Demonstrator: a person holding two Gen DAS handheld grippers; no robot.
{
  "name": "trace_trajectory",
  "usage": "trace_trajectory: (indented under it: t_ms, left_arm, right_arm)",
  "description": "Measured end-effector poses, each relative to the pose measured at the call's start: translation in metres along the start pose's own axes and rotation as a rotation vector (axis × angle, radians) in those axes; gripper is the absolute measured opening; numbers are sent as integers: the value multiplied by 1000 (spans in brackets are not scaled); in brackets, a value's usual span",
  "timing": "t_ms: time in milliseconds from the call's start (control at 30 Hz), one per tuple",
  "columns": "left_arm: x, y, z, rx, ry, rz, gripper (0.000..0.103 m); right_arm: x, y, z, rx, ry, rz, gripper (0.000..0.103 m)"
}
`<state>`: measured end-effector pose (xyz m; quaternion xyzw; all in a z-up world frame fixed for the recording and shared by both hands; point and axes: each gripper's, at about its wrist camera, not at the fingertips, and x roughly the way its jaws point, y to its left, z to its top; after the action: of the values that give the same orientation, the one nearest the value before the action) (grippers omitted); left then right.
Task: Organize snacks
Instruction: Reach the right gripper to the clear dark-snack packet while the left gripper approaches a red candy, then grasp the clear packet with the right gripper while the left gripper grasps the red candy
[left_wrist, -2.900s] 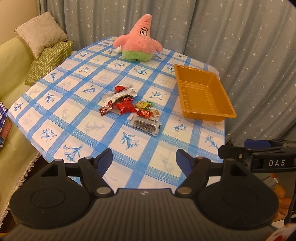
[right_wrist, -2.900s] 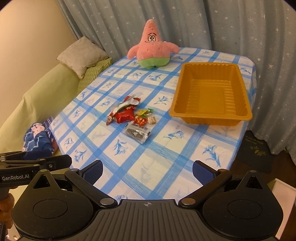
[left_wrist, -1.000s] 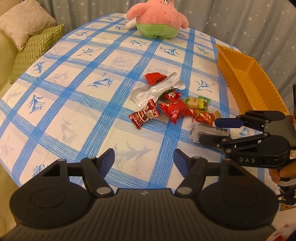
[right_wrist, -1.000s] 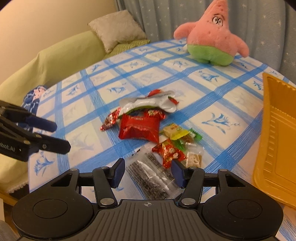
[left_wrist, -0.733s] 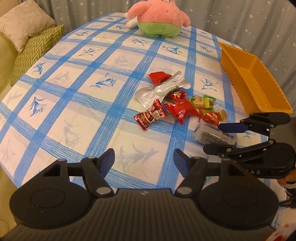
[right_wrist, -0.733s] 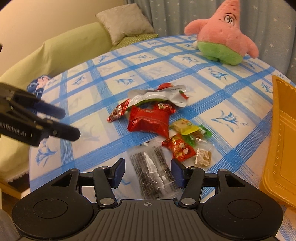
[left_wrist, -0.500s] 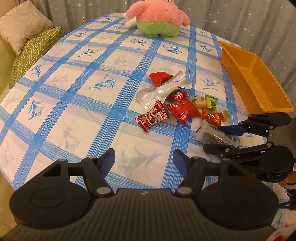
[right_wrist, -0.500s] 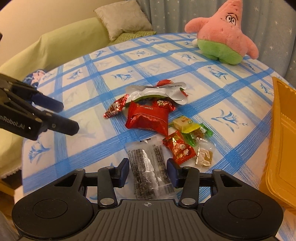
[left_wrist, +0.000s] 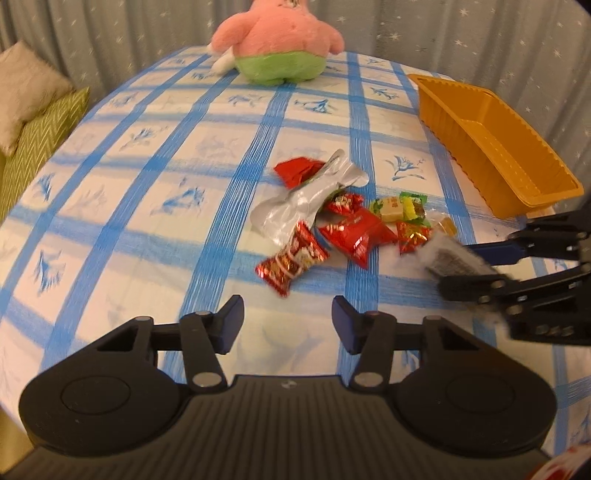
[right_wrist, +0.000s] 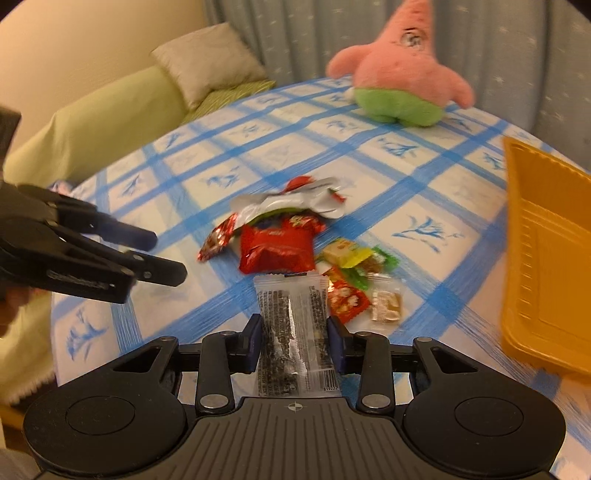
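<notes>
Snacks (left_wrist: 343, 225) lie in a loose heap near the middle of the blue-checked surface (left_wrist: 147, 192), left of one orange tray (left_wrist: 495, 147). One clear packet of dark seeds (right_wrist: 293, 332) sits between the right tool's (right_wrist: 294, 341) fingers, its long axis running straight away from the camera toward the heap; the jaws are closing and both pads already touch the packet's edges. The left tool (left_wrist: 287, 319) hovers over bare cloth just short of a red twist-wrapped candy (left_wrist: 291, 260) (it lies slanted, one end pointing toward the tool); its jaws are closing with nothing between them. I count one silver foil pouch (left_wrist: 306, 199), about four red wrappers, and a few small yellow-green candies (left_wrist: 400, 208). One pink starfish plush (left_wrist: 277, 44) sits at the far edge.
</notes>
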<state>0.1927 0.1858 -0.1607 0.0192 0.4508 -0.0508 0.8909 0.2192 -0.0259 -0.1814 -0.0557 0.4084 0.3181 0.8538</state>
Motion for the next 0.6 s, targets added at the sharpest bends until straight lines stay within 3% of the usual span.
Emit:
trace_trajectory:
  t_ms: [300,600]
  left_arm:
    - [28,-8,16,141,-24,7,32]
    - [42,-12,18,185,-9,12,26]
  right_arm:
    - [-32,-20,-3,120,-26,-79,37]
    - [-61,-34,-12,218,-48,-133,37]
